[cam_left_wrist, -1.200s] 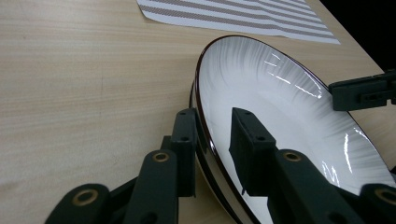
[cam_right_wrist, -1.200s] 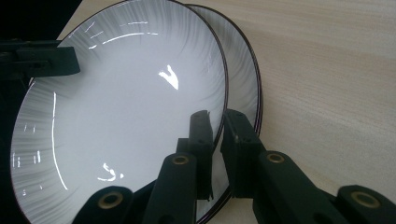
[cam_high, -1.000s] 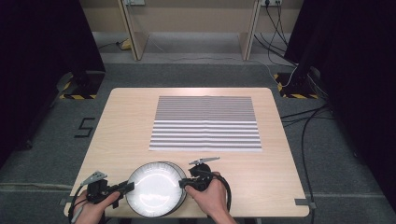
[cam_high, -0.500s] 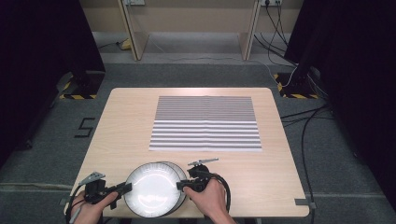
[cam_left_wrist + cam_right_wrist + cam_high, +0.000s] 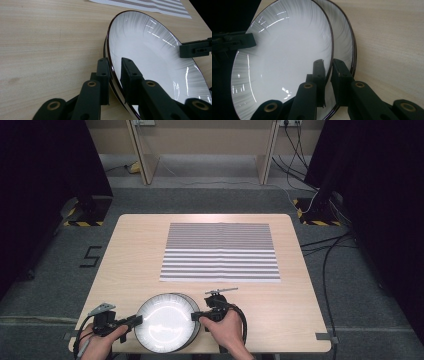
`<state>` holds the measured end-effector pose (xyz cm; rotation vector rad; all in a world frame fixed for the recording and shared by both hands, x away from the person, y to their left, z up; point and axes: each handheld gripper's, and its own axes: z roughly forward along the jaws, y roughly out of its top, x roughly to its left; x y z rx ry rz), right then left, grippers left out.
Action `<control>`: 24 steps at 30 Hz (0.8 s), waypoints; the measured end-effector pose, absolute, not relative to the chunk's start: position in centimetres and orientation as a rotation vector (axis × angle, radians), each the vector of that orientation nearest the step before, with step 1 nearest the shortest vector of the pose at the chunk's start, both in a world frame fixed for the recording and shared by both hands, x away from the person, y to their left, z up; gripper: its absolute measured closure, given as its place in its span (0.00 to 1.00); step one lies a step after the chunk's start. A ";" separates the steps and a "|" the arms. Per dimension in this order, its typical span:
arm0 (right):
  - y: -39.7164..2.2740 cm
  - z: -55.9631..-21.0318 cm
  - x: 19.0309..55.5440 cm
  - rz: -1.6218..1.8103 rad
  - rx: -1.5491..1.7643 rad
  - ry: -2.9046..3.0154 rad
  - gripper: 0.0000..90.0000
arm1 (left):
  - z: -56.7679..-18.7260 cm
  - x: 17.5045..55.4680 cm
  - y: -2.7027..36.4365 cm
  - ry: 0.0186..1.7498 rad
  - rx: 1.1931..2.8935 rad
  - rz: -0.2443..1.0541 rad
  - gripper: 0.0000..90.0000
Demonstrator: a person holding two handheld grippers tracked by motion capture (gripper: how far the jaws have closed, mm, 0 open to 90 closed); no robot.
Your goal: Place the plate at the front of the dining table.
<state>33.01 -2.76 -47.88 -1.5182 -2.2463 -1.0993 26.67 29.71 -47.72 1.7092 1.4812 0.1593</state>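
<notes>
Clearly you hold the glossy white dark-rimmed plate [image 5: 165, 327] from both sides to keep it level: left gripper [image 5: 115, 71] clamped on its left rim, right gripper [image 5: 327, 75] clamped on the right. It sits at the near edge of the pale wooden table [image 5: 125, 255]. Beyond lies a striped grey-and-white mat [image 5: 220, 251], well apart; nothing blocks the way.

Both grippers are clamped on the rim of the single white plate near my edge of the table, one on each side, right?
Not single: the right gripper view shows two stacked white glossy plates with dark rims, a second rim behind the first. The rest holds: the left gripper and the right gripper each straddle a plate rim from opposite sides, near your edge of the pale wooden table.
</notes>
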 end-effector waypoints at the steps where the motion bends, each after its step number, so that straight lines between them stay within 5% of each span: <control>1: -2.8 -47.9 33.0 -1.117 -1.526 -2.248 0.91 | -47.7 26.8 29.6 1.480 1.713 0.167 0.86; 24: -4.3 -46.4 32.9 -1.340 -1.628 -2.280 0.96 | -46.7 28.7 27.8 1.444 1.690 0.245 0.95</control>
